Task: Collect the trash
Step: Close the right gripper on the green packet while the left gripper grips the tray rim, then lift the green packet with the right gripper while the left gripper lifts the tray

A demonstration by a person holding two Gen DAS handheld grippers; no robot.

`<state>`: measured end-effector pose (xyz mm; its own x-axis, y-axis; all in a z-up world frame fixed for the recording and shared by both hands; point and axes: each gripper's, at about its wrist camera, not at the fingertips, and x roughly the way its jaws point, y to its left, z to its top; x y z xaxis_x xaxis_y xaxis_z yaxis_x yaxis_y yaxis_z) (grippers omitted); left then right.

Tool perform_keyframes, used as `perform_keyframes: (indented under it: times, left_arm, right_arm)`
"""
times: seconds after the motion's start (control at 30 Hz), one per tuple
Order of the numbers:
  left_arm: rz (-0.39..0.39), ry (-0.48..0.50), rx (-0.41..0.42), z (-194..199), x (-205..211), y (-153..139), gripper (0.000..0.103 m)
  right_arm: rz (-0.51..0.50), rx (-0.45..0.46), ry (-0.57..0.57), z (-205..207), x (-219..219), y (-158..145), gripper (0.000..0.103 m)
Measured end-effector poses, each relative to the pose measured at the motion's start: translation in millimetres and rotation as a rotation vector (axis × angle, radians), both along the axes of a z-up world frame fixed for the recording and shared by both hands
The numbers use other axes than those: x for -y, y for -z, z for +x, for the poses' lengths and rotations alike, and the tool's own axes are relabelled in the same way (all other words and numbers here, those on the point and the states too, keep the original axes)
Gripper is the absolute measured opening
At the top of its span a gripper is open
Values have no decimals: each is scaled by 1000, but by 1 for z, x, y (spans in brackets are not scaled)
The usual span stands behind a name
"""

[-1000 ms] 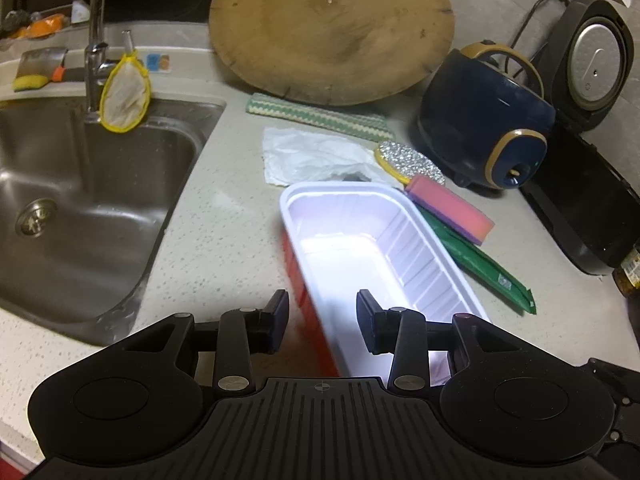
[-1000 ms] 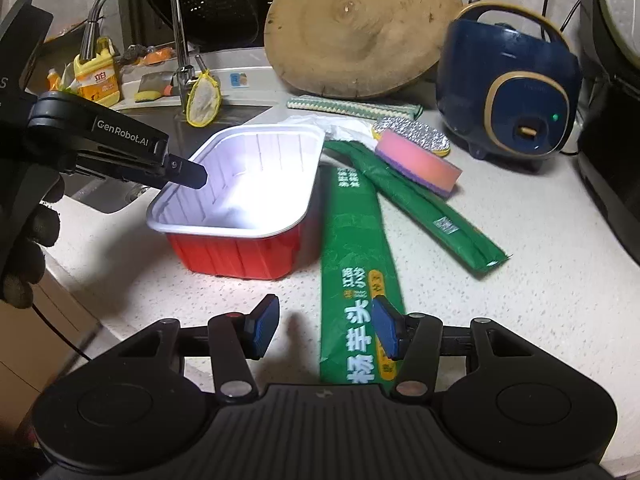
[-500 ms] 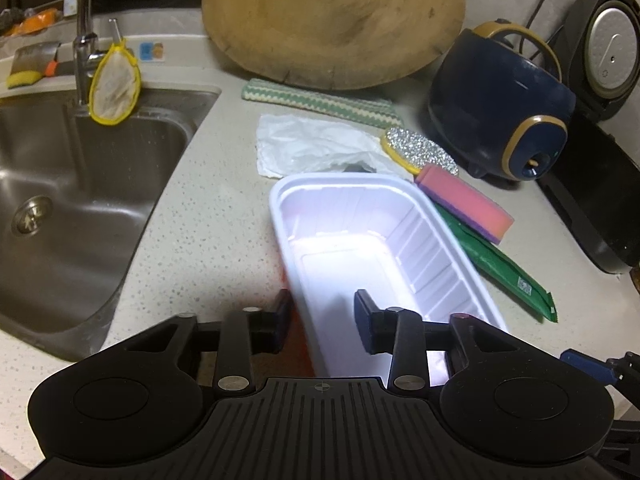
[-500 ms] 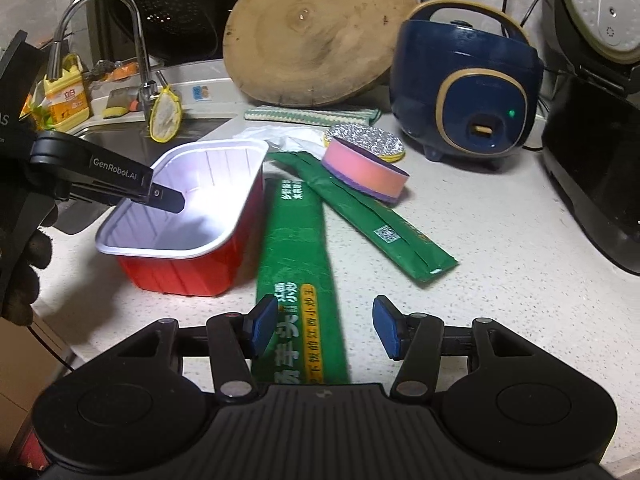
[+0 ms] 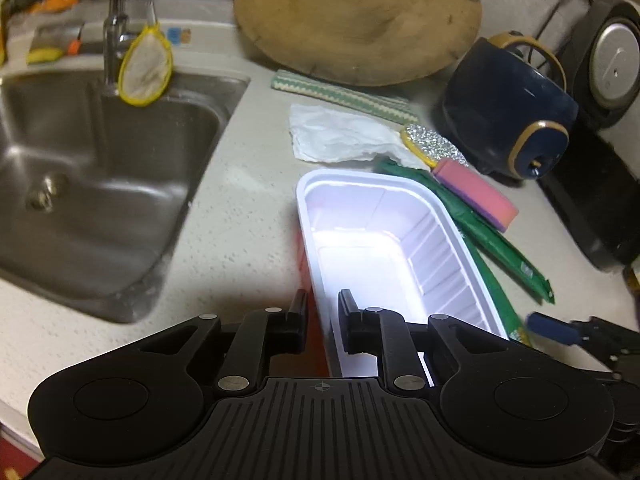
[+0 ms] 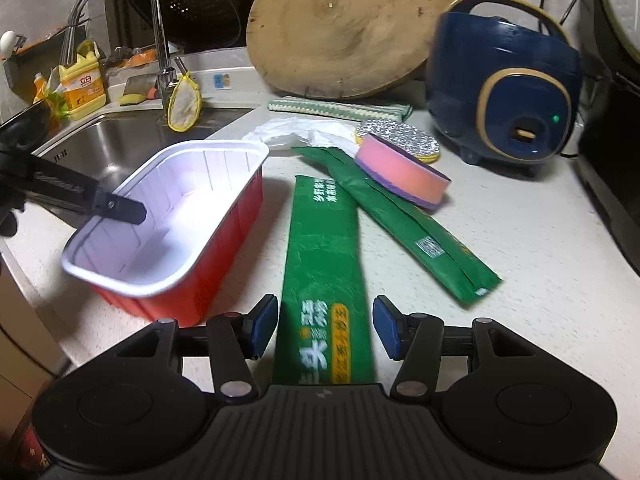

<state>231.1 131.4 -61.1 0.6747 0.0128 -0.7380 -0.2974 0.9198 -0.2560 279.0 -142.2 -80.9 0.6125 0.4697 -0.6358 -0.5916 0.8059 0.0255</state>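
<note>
A red food tray with a white inside (image 5: pixel 372 240) (image 6: pixel 168 216) sits on the counter beside the sink. My left gripper (image 5: pixel 322 312) is shut on the tray's near wall, one finger inside and one outside. My right gripper (image 6: pixel 325 328) is open, its blue pads either side of a flat green wrapper (image 6: pixel 320 264) on the counter. A second green wrapper (image 6: pixel 404 228) lies under a pink sponge (image 6: pixel 400 172). A crumpled white plastic bag (image 5: pixel 340 136) (image 6: pixel 296 130) lies behind the tray.
A steel sink (image 5: pixel 88 184) with a tap is on the left. A round wooden board (image 6: pixel 348 28) leans at the back. A blue rice cooker (image 6: pixel 504 92), a glittery scrubber (image 6: pixel 396 138), a striped cloth (image 6: pixel 340 108) and a black appliance (image 5: pixel 592 200) stand on the right.
My left gripper has closed on the tray's near wall. My right gripper has moved left and forward over the flat green wrapper, staying open.
</note>
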Motion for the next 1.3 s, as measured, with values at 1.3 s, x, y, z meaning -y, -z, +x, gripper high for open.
perform_keyframes:
  times: [1.3]
  left_arm:
    - [-76, 64, -9, 18, 16, 24, 12]
  right_arm:
    - [-11, 19, 34, 27, 8, 13, 45]
